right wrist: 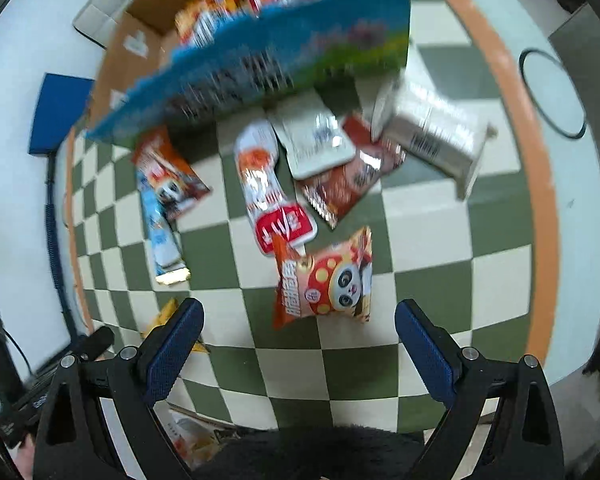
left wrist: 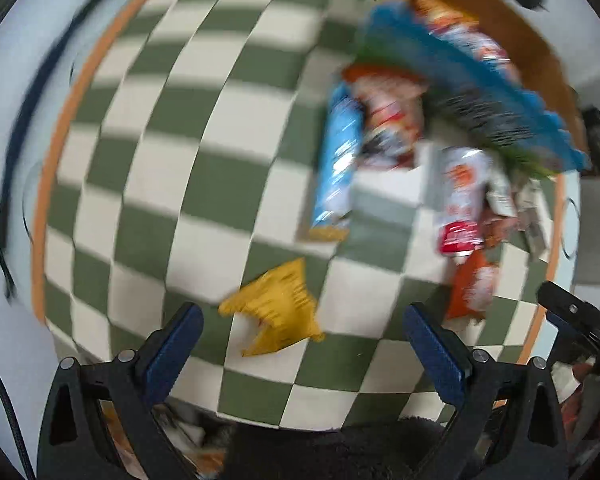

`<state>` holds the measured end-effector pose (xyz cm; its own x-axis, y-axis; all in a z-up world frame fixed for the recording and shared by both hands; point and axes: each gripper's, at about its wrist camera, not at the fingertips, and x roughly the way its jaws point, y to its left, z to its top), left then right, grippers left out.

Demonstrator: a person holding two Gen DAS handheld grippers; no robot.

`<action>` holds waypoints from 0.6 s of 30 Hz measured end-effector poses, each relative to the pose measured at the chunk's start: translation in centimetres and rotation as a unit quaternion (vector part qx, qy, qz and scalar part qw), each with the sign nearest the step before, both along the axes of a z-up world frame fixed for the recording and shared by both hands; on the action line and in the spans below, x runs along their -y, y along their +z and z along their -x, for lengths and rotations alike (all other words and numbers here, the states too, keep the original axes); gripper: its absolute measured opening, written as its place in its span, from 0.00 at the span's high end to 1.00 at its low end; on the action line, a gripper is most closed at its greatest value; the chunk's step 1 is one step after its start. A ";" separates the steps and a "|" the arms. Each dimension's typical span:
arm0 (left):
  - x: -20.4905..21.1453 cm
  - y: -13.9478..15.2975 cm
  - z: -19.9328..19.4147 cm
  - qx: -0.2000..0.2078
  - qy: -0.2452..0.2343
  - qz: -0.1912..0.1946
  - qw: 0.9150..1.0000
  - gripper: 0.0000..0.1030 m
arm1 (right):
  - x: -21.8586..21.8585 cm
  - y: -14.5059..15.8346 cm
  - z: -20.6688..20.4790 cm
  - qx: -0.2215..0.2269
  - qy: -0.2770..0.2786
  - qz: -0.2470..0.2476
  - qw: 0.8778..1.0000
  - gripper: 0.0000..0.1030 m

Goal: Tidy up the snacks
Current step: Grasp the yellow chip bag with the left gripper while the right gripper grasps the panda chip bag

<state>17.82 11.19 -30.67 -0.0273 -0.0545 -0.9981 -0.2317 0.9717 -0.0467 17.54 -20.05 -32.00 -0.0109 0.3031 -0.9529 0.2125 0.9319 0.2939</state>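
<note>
Your left gripper [left wrist: 302,338] fingers spread wide around the yellow packet [left wrist: 276,308]; your right gripper [right wrist: 298,338] gapes empty, panda packet [right wrist: 324,280] at 12 o'clock.

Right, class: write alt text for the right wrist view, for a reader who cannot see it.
The open right gripper hovers empty above a panda-printed snack packet on a green-and-white checkered cloth. Beyond it lie more scattered snack packets, with a blurred blue bag in front of a cardboard box that holds other snacks.
</note>
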 end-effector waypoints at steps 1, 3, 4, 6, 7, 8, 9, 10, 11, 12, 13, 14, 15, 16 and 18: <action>-0.5 -1.1 0.3 -0.010 0.008 -0.001 1.000 0.01 | -0.3 -0.6 0.1 -0.004 0.002 0.001 1.000 0.04; -0.9 -2.8 0.8 -0.025 0.015 0.000 1.000 0.01 | -1.1 -1.8 0.0 -0.015 0.013 0.009 1.000 0.04; -1.0 -3.6 0.7 -0.033 0.018 0.003 0.999 0.01 | -1.3 -2.2 -0.2 -0.018 0.018 0.014 1.000 0.04; -1.0 -5.3 0.7 -0.051 0.021 0.012 0.998 0.01 | -1.5 -3.3 -0.5 -0.026 0.031 0.025 0.999 0.04; -0.9 -6.0 0.7 -0.058 0.023 0.014 0.998 0.01 | -1.5 -3.9 -0.7 -0.032 0.035 0.028 0.998 0.04; -0.8 -6.5 0.7 -0.061 0.022 0.016 0.998 0.01 | -1.5 -4.4 -0.9 -0.036 0.037 0.029 0.998 0.04; -0.5 -7.1 0.6 -0.067 0.019 0.019 0.997 0.01 | -1.6 -5.0 -1.1 -0.042 0.040 0.030 0.998 0.04; -0.2 -7.6 0.6 -0.072 0.018 0.019 0.997 0.01 | -1.7 -5.5 -1.2 -0.048 0.042 0.031 0.997 0.04; 0.1 -7.9 0.5 -0.074 0.016 0.019 0.997 0.01 | -1.7 -6.2 -1.3 -0.056 0.042 0.031 0.997 0.04; 0.4 -8.3 0.4 -0.078 0.013 0.018 0.997 0.01 | -1.7 -6.6 -1.3 -0.059 0.043 0.027 0.997 0.04; 0.6 -8.7 0.3 -0.082 0.012 0.021 0.996 0.01 | -1.7 -7.2 -1.3 -0.064 0.042 0.023 0.997 0.04; 0.8 -9.0 0.3 -0.086 0.014 0.025 0.996 0.01 | -1.7 -7.4 -1.3 -0.066 0.040 0.021 0.997 0.04; 1.0 -9.4 0.3 -0.091 0.015 0.029 0.995 0.01 | -1.8 -7.8 -1.4 -0.069 0.038 0.016 0.997 0.04; 1.2 -9.6 0.2 -0.094 0.015 0.029 0.995 0.01 | -1.8 -8.1 -1.5 -0.072 0.038 0.013 0.997 0.04; 1.4 -10.2 0.2 -0.099 0.015 0.026 0.995 0.01 | -1.8 -8.8 -1.6 -0.078 0.037 0.012 0.996 0.04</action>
<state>17.64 9.79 -40.90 -0.2210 -0.1103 -0.9690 -0.2699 0.9617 -0.0480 19.09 -18.25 -40.75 -0.1810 0.2722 -0.9451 0.1847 0.9532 0.2392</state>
